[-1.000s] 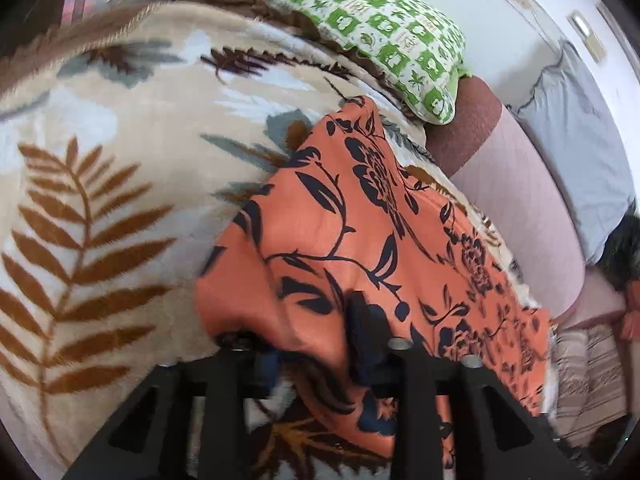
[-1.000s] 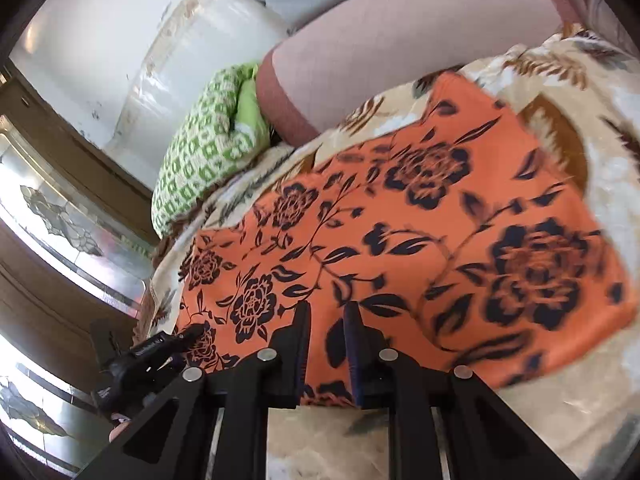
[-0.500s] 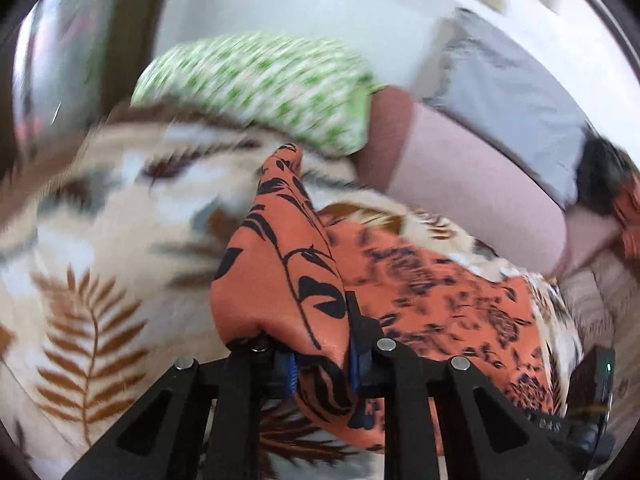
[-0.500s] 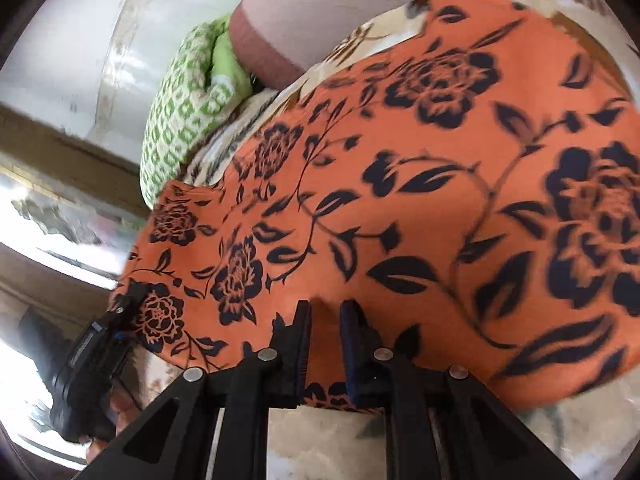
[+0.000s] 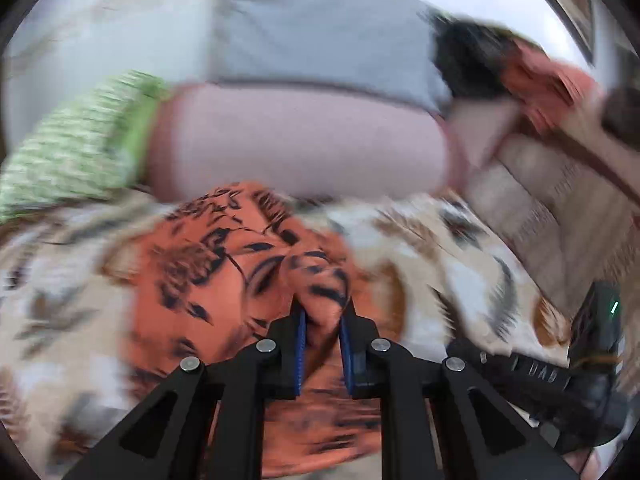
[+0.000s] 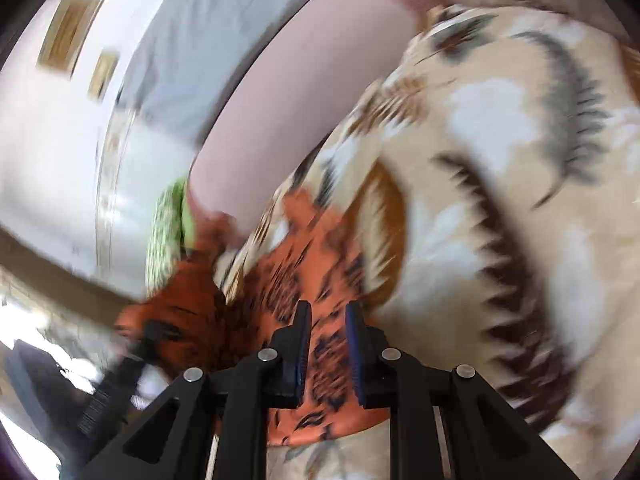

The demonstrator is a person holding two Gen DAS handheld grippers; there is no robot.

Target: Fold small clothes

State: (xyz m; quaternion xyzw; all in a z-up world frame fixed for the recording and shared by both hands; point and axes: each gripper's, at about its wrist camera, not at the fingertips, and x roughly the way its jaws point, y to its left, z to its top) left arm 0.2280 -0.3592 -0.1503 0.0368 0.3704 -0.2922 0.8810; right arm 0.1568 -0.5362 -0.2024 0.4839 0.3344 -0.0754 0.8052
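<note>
Garment: orange cloth with a dark flower print (image 5: 208, 280), lying bunched on the bed, near the middle of the left wrist view; in the right wrist view it sits low and left of centre (image 6: 304, 280).
Left tongs: the left tongs (image 5: 323, 320) have a raised fold of the orange cloth between the blue pads; the jaws are nearly together and closing, with the fabric pinched between them.
Right tongs: the right tongs (image 6: 328, 320) stand with a narrow gap and the jaws are opening; orange cloth fills the gap, yet blur hides whether the pads press on it, so a grip cannot be told.
Other tool: the right tongs' black body also shows at the right edge of the left wrist view, with a small green light on it.
Bed cover: beige blanket with brown and grey leaf shapes (image 6: 500, 168) under the garment, spreading to the right.
Far side: long pink bolster (image 5: 300, 140) just beyond the cloth; green patterned pillow (image 5: 76, 144) to its left; grey pillow (image 5: 320, 28) behind it against the wall.
Sharpness: both views are heavily smeared, so fine print and edges are unclear.
</note>
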